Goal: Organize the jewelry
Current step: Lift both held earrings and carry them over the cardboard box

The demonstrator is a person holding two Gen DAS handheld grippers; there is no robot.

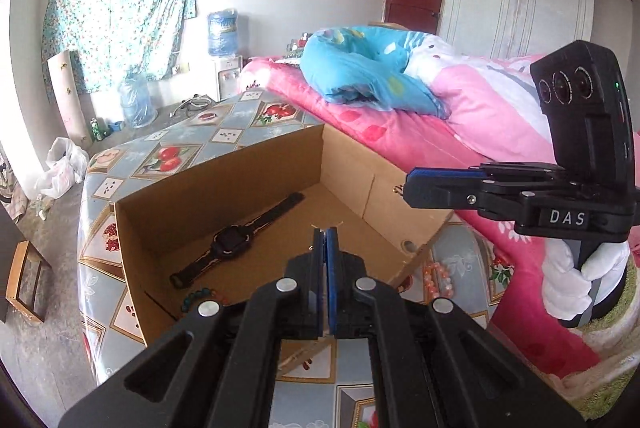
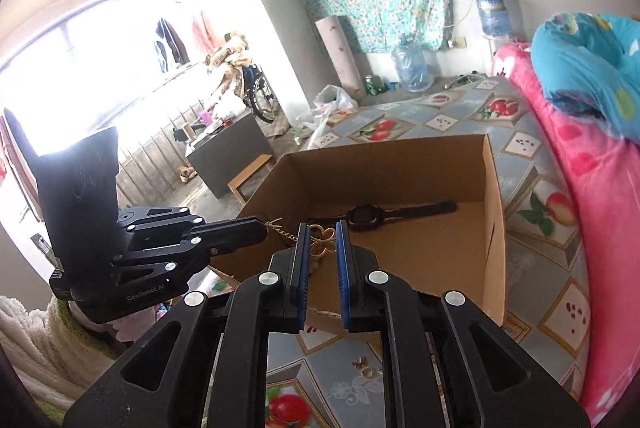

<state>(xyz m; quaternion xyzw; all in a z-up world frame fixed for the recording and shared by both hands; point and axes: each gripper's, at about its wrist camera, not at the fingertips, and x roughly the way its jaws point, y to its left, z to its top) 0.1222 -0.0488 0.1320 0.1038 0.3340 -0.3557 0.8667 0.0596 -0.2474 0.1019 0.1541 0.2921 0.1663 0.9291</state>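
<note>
An open cardboard box stands on the patterned table. A black wristwatch lies inside it, with a beaded bracelet near the box's front corner. My left gripper is shut on one end of a gold chain, over the box's near edge. My right gripper is slightly apart, with the chain's gold clover pendant between its fingers; contact is unclear. Small gold earrings lie on the table below.
A pink bead bracelet lies on the table right of the box. A bed with pink quilt and blue pillow borders the table's right side. Water bottles and bags stand on the floor beyond.
</note>
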